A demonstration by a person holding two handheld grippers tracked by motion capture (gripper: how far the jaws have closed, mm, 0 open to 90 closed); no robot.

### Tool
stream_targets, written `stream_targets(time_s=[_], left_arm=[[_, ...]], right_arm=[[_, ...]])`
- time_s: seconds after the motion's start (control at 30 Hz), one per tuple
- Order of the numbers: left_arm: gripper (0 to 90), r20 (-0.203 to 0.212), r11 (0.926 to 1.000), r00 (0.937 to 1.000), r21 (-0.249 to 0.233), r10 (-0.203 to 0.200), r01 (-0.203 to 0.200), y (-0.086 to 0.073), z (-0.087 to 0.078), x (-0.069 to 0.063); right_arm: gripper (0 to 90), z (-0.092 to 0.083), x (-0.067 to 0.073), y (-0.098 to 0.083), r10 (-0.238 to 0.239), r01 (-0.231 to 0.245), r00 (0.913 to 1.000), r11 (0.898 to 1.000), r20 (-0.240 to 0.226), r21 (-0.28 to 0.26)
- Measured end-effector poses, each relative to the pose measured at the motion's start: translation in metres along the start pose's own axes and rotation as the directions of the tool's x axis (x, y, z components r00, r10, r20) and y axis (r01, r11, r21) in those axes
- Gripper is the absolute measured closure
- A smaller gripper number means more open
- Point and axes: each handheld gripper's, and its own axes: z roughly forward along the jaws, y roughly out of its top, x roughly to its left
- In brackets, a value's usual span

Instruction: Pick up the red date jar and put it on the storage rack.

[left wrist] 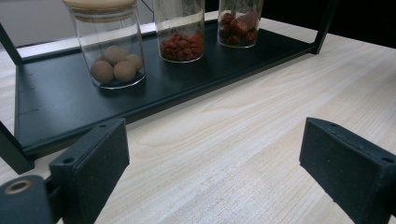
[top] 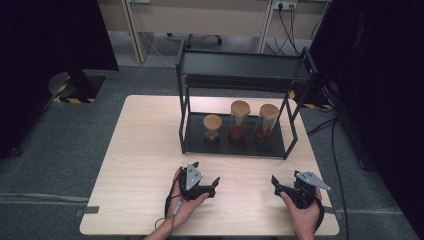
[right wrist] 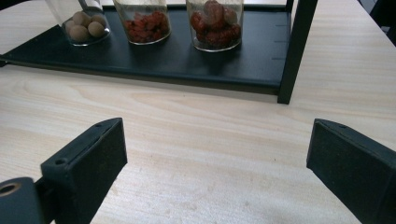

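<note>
Jars stand well beyond both grippers' spread fingers, untouched.

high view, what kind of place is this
Probably a lab or office set up for recording, not a kitchen: grey carpet floor, desk legs with wall sockets and cables behind, and a lone wooden table bearing a black shelf rack of jars.

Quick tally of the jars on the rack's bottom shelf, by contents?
Short glass jar with cork lid, round beige balls: 1
Tall glass jar with cork lid, small red berries: 1
Tall glass jar with cork lid, large dark-red fruits: 1
Total: 3
</note>
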Motion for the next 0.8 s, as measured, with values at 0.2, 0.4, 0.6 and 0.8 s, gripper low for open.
stream_targets(time_s=[0.2, 0.4, 0.6, 0.8], left_arm=[[7.9, 0.0, 1.0, 1.0, -0.001, -0.001, 0.001, 0.0, 0.0, 0.0001], [7.9, 0.0, 1.0, 1.0, -0.001, -0.001, 0.001, 0.0, -0.0001, 0.0001], [7.9, 0.0, 1.0, 1.0, -0.001, -0.003, 0.003, -0.0001, -0.0001, 0.0002], [7.9, 0.001, 1.0, 1.0, -0.001, -0.005, 0.005, 0.0, 0.0001, 0.0003]], right_arm=[[5.1, 0.0008, -0.0008, -0.0026, 0.004, -0.004, 1.0, 1.0, -0.004, 0.001], [5.2, 0.0022, -0.0006, -0.0065, 0.001, -0.001, 1.0, 1.0, -0.001, 0.001], [5.2, 0.0033, -0.0001, -0.009, -0.008, 0.008, 1.0, 1.0, -0.001, 0.005], [5.2, 0.003, 0.0, -0.0092, -0.007, 0.007, 1.0, 1.0, 0.002, 0.0]])
